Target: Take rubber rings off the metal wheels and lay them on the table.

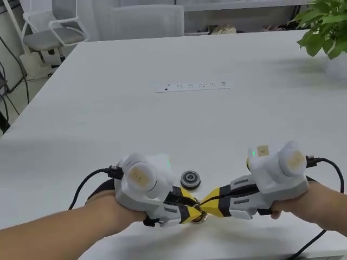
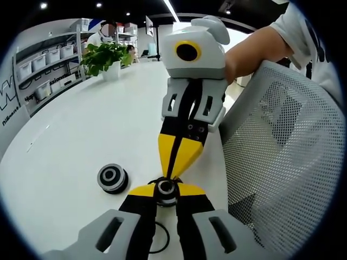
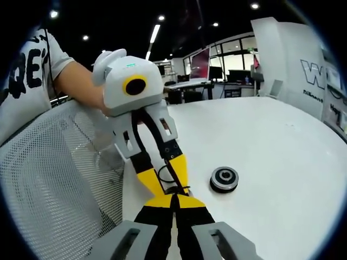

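Near the table's front edge my two grippers meet tip to tip. My left gripper (image 1: 192, 212) (image 2: 165, 190) is shut on a small metal wheel (image 2: 166, 189) (image 1: 199, 217). My right gripper (image 1: 209, 208) (image 3: 174, 198) is shut on that wheel's thin black rubber ring (image 3: 182, 189), at the wheel's edge. A second metal wheel (image 1: 190, 179) (image 2: 113, 178) (image 3: 224, 179), with its black ring around it, lies flat on the table just beyond the tips. A loose rubber ring (image 2: 158, 239) lies on the table under my left gripper, partly hidden.
The white table (image 1: 173, 124) stretches far ahead, with a socket strip (image 1: 192, 86) set into its middle. A potted plant (image 1: 325, 27) stands at the far right corner. Office chairs (image 1: 54, 27) stand beyond the table. A mesh chair back (image 2: 282, 151) is close behind the grippers.
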### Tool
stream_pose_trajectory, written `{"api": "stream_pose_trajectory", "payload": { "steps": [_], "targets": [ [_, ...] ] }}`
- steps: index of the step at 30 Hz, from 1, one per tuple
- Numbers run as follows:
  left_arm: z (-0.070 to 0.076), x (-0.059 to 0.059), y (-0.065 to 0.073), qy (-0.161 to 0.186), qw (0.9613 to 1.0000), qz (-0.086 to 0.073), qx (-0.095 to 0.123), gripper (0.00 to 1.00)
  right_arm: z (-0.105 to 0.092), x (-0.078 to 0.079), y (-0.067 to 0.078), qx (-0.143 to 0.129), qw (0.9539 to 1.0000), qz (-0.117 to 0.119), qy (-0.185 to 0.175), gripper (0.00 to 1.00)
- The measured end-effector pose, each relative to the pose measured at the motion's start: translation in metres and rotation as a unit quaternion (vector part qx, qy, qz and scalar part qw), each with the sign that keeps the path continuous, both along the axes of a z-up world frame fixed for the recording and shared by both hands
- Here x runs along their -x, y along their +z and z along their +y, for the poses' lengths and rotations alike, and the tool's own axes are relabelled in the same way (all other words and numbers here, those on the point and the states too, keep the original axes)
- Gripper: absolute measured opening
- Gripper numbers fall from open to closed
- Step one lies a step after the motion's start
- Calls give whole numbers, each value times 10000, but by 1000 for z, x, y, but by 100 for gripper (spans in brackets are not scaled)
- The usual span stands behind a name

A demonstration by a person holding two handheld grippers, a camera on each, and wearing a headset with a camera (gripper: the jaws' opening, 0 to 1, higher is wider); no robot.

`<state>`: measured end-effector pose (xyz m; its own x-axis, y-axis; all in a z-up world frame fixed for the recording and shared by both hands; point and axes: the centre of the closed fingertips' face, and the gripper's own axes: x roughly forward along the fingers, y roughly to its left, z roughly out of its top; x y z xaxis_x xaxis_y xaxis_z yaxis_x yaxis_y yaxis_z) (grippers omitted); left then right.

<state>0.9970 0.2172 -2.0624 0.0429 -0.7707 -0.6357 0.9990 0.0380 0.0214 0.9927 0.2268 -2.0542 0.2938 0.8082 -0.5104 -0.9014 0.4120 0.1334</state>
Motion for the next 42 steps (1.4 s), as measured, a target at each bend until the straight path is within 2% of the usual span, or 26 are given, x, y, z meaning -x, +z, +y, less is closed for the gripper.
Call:
{"api": "stream_pose_trajectory", "payload": {
  "steps": [4,9,14,21,27,35,39,42],
  "targets": [
    [0,2,1,-33,10000,73,-2,13,0,0,2,-29,10000,2,-30,0],
    [2,2,7,16,9998,160,70,13,0,0,5,-80,10000,-4,-43,0],
    [8,7,21,11,9996,218,180,18,0,1,10,-164,9998,9,-61,0],
    [20,5,39,148,9990,188,389,32,2,0,19,-289,9995,-8,-84,0],
    [33,5,52,228,9985,66,496,41,4,1,25,-357,9993,-6,-89,0],
    [53,3,60,420,9973,81,601,53,9,-1,32,-385,9992,-31,-47,0],
    [64,2,63,479,9971,11,597,58,14,-3,34,-375,9993,-27,-8,0],
    [70,2,63,539,9968,48,582,63,18,-4,36,-372,9993,-27,31,0]
  ]
}}
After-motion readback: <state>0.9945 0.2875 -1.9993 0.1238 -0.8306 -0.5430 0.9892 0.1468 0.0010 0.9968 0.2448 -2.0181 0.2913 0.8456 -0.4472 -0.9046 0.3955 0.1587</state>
